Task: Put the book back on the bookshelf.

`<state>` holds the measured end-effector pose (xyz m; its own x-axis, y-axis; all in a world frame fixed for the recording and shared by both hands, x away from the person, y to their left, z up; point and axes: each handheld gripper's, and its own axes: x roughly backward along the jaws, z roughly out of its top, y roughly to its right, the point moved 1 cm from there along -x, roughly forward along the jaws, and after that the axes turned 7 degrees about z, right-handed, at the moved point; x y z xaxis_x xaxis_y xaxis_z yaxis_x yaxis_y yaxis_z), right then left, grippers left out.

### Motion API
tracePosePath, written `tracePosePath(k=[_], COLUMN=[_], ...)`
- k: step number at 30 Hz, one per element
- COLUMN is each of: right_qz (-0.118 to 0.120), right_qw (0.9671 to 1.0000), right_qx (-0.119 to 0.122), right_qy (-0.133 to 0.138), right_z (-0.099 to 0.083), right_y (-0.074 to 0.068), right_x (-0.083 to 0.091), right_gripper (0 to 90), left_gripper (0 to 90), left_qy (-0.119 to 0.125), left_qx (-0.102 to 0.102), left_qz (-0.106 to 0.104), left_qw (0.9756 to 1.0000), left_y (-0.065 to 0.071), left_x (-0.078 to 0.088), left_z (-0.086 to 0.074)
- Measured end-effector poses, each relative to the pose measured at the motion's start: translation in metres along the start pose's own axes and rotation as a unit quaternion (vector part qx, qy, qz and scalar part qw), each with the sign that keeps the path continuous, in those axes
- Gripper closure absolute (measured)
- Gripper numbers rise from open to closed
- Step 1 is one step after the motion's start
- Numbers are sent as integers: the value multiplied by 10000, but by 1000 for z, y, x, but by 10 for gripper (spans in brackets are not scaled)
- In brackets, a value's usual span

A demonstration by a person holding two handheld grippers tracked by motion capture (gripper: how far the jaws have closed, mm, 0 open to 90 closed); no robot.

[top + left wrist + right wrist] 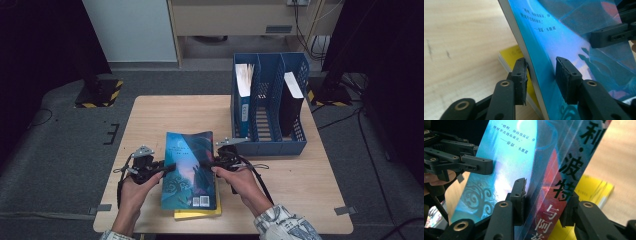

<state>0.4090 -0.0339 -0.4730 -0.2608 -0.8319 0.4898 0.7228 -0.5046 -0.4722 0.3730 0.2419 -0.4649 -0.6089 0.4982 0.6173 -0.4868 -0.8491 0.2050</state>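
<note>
A blue paperback with a teal back cover is held a little above the wooden table, over a yellow book that lies flat near the front edge. My left gripper is shut on the paperback's left, page-side edge. In the left gripper view the jaws clamp the blue cover, with the yellow book below. My right gripper is shut on the spine side. In the right gripper view its jaws straddle the spine of the blue paperback, above the yellow book.
A blue plastic file rack stands at the table's far right. A blue-spined volume sits in its left slot and a black one in its right slot; the middle slot holds nothing. Bare tabletop lies to the left of the books.
</note>
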Motion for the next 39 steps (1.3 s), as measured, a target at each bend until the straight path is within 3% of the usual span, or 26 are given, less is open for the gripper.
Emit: tracePosePath(k=[5, 13, 23, 39], right_qz=[-134, -319, -446, -693], right_qw=[9994, 9978, 9956, 9919], right_qx=[296, 577, 770, 953], right_qy=[82, 115, 297, 479], right_z=[17, 39, 56, 70], right_y=[-3, 0, 5, 6], right_x=[2, 1, 2, 5], right_gripper=[660, 671, 691, 713], left_gripper=[646, 662, 686, 706], left_qy=[76, 55, 52, 136], left_qx=[-114, -255, -516, -657], left_qz=[42, 42, 141, 228], left_qw=[9999, 9997, 9986, 9975], left_y=[-6, -17, -20, -23], left_x=[1, -5, -8, -11], left_z=[15, 37, 61, 80])
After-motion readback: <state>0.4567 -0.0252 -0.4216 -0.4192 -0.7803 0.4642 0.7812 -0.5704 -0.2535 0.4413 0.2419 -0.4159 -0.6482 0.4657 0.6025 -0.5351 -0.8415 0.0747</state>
